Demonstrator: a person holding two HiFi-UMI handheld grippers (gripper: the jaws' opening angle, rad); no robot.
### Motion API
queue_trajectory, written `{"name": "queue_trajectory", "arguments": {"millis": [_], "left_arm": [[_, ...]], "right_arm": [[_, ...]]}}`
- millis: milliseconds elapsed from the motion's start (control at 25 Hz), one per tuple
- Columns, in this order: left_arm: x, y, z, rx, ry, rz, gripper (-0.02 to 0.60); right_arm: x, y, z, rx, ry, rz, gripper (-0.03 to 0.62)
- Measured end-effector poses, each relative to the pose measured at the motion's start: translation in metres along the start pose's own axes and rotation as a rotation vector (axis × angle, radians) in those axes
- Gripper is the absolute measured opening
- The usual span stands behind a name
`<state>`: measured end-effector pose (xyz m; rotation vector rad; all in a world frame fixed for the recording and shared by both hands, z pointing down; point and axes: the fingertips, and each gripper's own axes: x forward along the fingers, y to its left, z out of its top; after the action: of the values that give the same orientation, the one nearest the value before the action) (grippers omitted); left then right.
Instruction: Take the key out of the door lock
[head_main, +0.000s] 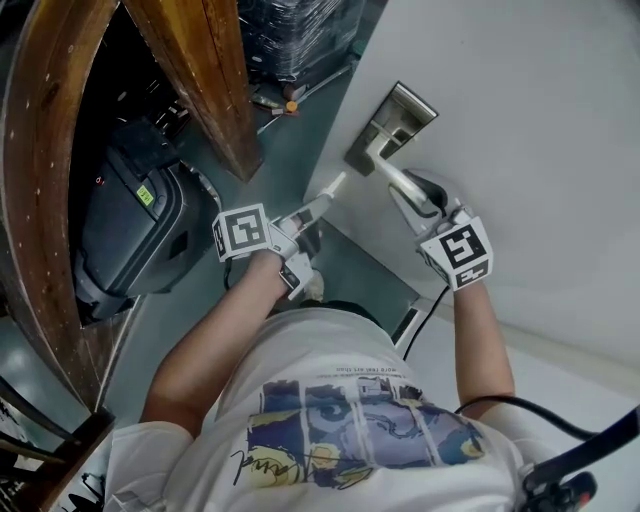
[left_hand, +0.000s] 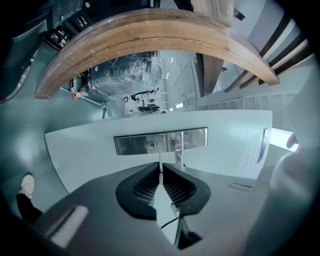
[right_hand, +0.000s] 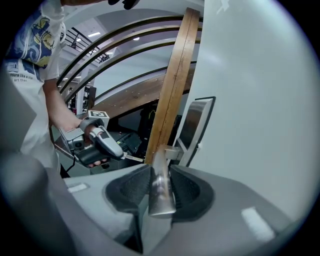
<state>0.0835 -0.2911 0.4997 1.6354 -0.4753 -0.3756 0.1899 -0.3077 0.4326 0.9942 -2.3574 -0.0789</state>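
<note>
**Door and lock, seen from above.** The white door (head_main: 520, 120) carries a steel lock plate (head_main: 395, 120) close to its free edge. A lever handle (head_main: 400, 182) projects from that plate.

The right gripper (right_hand: 160, 187) has its jaws set wide and clamped on the lever. This is probably meant to keep the door from swinging while the lock is worked.

The left gripper (left_hand: 161, 176) is held level and faces the plate squarely. Its jaws are pressed almost together on the key (left_hand: 160, 166), nipping the thin metal edge-on. The blade is thus in line with the keyhole (left_hand: 150, 144), so it can slide straight without binding.

The key sits just off the door's edge, with its tip pointing at the plate. It appears clear of the keyhole, though the gap is small in every view. If so, the extraction is essentially complete.
</note>
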Motion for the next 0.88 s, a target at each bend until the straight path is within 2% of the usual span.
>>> {"name": "queue_trajectory", "arguments": {"millis": [240, 400, 480, 600, 680, 880], "left_arm": [[-0.031, -0.018, -0.002, -0.005, 0.040, -0.029, 0.026], [-0.049, -0.024, -0.002, 0.034, 0.072, -0.025, 0.026], [-0.055, -0.030, -0.003, 0.020, 0.084, -0.033, 0.026], [-0.065, -0.032, -0.003, 0.036, 0.117, -0.029, 0.026], [-0.068, -0.035, -0.005, 0.039, 0.139, -0.034, 0.026], [-0.077, -0.045, -0.011, 0.026, 0.174, -0.049, 0.026]], "right_arm": [[-0.007, -0.003, -0.006, 0.053, 0.032, -0.056, 0.132], [-0.017, -0.003, -0.011, 0.085, 0.034, -0.117, 0.135], [-0.020, -0.003, -0.011, 0.076, 0.043, -0.144, 0.141], [-0.022, -0.004, -0.013, 0.010, 0.092, -0.119, 0.166], [-0.026, -0.006, -0.014, 0.015, 0.113, -0.099, 0.170], [-0.046, -0.004, -0.020, 0.059, 0.139, -0.168, 0.170]]}}
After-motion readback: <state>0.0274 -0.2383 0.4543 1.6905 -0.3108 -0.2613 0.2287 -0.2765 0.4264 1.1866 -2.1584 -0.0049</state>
